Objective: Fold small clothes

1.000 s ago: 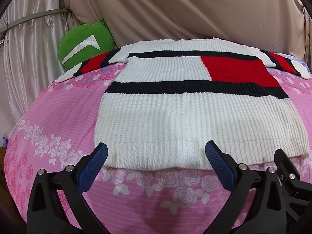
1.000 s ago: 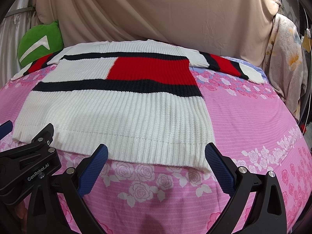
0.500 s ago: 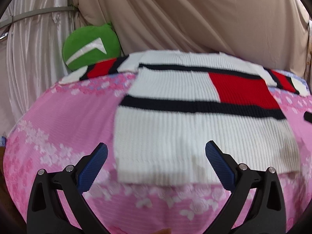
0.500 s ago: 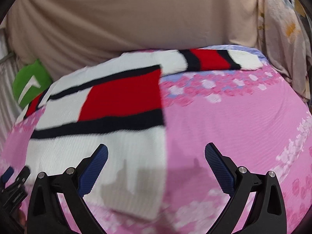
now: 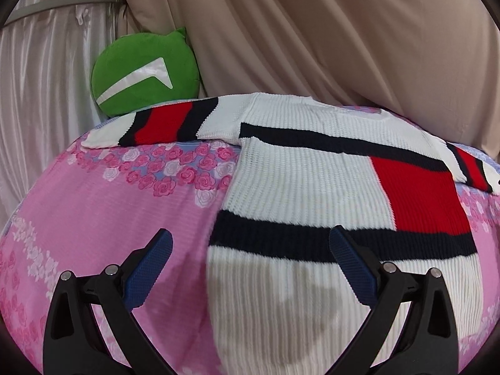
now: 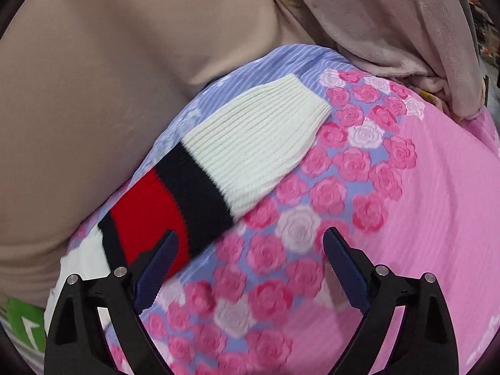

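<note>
Across the pink rose-print bedsheet [image 5: 103, 206] lies our landmark, the white ribbed knit sweater w/ navy stripes and a red block [image 5: 300, 193], spread flat, front up, nothing folded yet. Behind the sweater hangs a beige draped curtain [image 5: 312, 37]; a round green plush cushion w/ a white tick mark [image 5: 145, 75] sits just past the sweater's left sleeve [image 5: 156, 123].

We judge we're at the first step: sleeves in. Our right gripper [image 6: 250, 268] is at the sweater's right sleeve [image 6: 218, 175], out by the navy-red-navy bands near the white cuff; its jaws have just been closing a little but stand spread, nothing pinched, left pad over the red band. Our left gripper [image 5: 250, 265] hovers over the sweater's left side edge below the lower navy stripe, jaws wide apart, empty.

Next, prob.: drop the right gripper onto the sleeve, pinch the knit, carry it across the sweater's chest. The left gripper likely does the same w/ the left sleeve.
</note>
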### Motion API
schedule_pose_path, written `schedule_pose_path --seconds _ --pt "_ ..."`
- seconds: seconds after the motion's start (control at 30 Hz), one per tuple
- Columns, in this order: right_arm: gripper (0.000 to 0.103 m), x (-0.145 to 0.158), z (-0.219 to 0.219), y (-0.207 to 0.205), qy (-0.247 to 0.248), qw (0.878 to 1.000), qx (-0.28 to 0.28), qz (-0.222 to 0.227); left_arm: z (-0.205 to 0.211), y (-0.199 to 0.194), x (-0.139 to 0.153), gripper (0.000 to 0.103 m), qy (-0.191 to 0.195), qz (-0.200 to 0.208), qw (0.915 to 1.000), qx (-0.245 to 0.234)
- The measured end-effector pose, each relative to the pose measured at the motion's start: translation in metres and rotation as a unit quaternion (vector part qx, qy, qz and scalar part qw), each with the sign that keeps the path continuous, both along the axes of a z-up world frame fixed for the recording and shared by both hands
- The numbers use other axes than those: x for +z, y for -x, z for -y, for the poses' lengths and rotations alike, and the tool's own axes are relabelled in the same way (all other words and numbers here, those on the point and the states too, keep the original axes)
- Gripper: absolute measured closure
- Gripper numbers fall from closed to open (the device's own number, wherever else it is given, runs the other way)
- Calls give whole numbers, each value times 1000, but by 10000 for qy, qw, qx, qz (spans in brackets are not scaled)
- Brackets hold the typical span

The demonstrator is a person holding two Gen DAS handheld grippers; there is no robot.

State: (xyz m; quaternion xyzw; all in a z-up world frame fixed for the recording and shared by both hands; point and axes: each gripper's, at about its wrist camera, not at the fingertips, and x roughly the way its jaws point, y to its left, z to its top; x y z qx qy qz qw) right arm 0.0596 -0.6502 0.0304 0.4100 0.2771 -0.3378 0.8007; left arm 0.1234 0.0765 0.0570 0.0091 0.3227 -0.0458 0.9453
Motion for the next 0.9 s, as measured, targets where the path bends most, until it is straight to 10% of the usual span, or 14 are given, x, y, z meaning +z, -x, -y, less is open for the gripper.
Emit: schedule_pose_path --seconds 0.2,0.3,0.47,0.67,0.8,0.9 --pt "40 -10 38 -18 -76 9995 -267 121 -9 -39 -5 5 323 -247 9992 -44" --pt "90 -6 40 -39 -210 9993 -17 295 -12 -55 -6 5 492 -371 9981 1" --pt "95 73 -18 -89 768 9906 763 838 -12 -75 4 5 636 -325 9974 0" --pt "96 164 -223 -182 1534 9060 3517 1788 5 -97 31 5 493 89 9987 -45" --pt "92 138 -355 -242 1527 8450 4898 1505 26 -122 36 5 673 59 9974 -254" --pt "85 89 -414 -276 1542 8265 5358 778 41 -150 23 5 879 -289 9947 -443"
